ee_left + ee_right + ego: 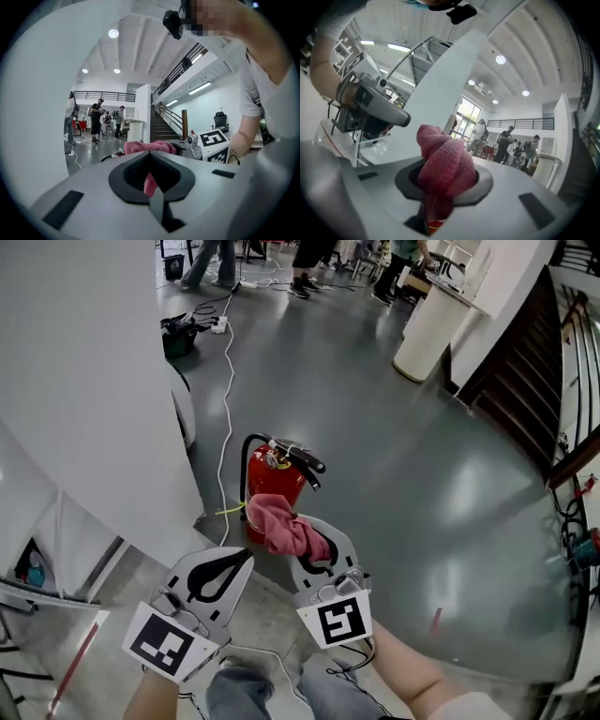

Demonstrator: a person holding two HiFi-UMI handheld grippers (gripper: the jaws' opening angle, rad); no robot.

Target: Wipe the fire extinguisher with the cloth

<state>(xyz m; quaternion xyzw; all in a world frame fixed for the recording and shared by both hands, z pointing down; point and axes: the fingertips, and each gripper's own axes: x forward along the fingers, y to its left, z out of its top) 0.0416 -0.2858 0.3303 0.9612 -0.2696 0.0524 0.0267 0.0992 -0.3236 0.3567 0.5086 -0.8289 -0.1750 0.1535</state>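
Firmly, right claw (312, 538) clamps the cloth (284, 524) by the fire extinguisher (272, 482); left claw (247, 557) clenched, empty.

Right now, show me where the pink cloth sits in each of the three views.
Head view: cloth just below centre, held in the right gripper at the red fire extinguisher.
Left gripper view: cloth just below centre.
Right gripper view: cloth at centre, bunched in the right gripper.
Shared landmark: the standing people far across the floor.
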